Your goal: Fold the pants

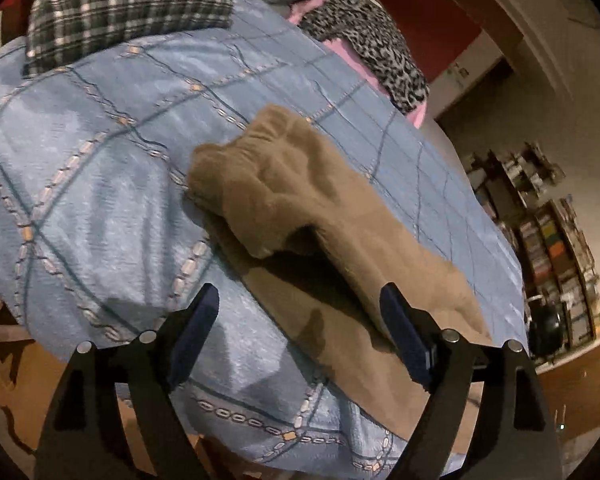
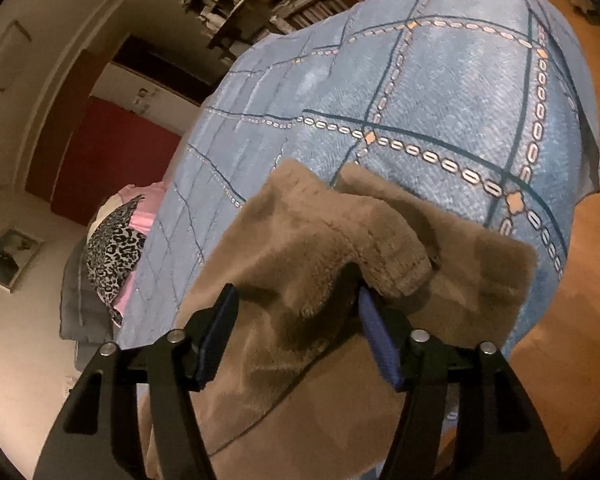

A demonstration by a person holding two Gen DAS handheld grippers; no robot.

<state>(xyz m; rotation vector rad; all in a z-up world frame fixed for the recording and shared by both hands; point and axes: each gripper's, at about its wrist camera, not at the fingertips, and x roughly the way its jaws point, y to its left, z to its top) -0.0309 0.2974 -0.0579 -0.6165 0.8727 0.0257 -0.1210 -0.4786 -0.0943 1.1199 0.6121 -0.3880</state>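
Fuzzy tan pants (image 1: 300, 208) lie on a blue patterned bedspread (image 1: 100, 184), partly folded, with an upper layer bunched over a flat lower layer. My left gripper (image 1: 300, 316) is open and hovers just above the near part of the pants, holding nothing. In the right wrist view the pants (image 2: 312, 248) fill the lower middle, with a rolled fold raised at the centre. My right gripper (image 2: 296, 320) is open, its jaws standing on either side of the raised fold, right fingertip (image 2: 370, 312) tucked under the cloth edge.
A plaid garment (image 1: 128, 4) and a leopard-print cloth on pink fabric (image 1: 372, 48) lie at the far end of the bed. Bookshelves (image 1: 556, 248) stand beyond the bed. The wooden floor (image 2: 580, 320) shows past the bed's edge.
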